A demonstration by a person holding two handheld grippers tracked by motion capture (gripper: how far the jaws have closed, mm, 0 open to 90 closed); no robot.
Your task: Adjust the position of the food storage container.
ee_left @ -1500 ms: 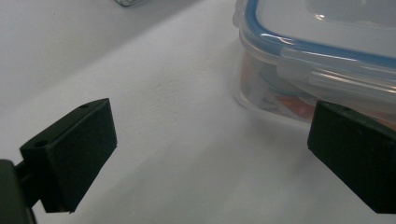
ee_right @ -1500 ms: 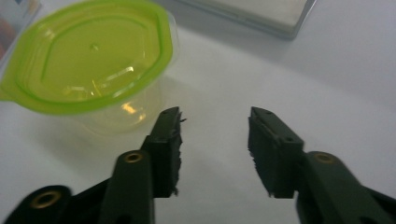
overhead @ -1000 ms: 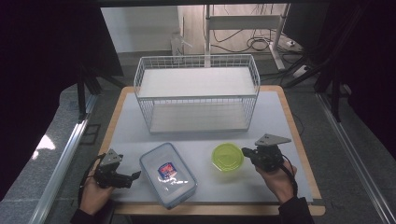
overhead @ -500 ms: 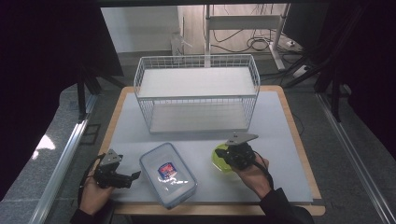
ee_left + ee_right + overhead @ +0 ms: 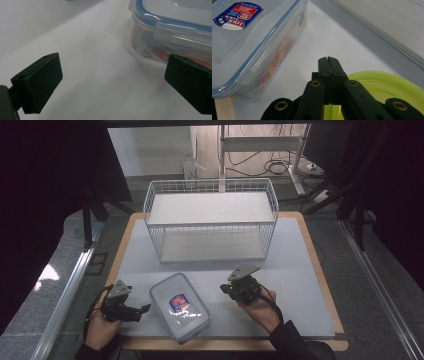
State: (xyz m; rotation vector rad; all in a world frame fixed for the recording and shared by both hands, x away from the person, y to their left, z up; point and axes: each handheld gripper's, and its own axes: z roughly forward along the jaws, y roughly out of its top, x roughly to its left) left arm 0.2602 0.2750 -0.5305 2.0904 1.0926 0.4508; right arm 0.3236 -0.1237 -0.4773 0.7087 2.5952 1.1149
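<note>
1. The translucent yellow-green round plastic dish was mostly hidden in the high view under the right gripper (image 5: 236, 289), which sat on the white mat (image 5: 300, 270) just right of the clear rectangular lidded plastic food box with a blue seal and a red-and-blue label (image 5: 180, 307). A hand (image 5: 260, 306) gripped that tool from the front edge of the table. The left gripper (image 5: 131, 309) lay low at the mat's front left corner, its jaws pointing toward the box and just short of it. A white wire basket with a flat shelf (image 5: 210, 222) stood at the back of the mat, well apart from both tools.

2. In the left gripper view, the left gripper (image 5: 112, 85) had its two black jaws spread wide, nothing between them but bare white mat (image 5: 87, 50). The food box (image 5: 172, 27) lay just beyond the right-hand jaw, its blue seal and a side latch visible; whether the jaw touched it could not be told.

3. In the right gripper view, the right gripper (image 5: 329, 61) had its jaws pressed together, pinched on the near rim of the yellow-green dish (image 5: 387, 85), a sliver of green showing between them low down. The dish rested on the mat (image 5: 322, 37), and the food box (image 5: 249, 37) lay to its left, near but apart, its label facing up.
</note>
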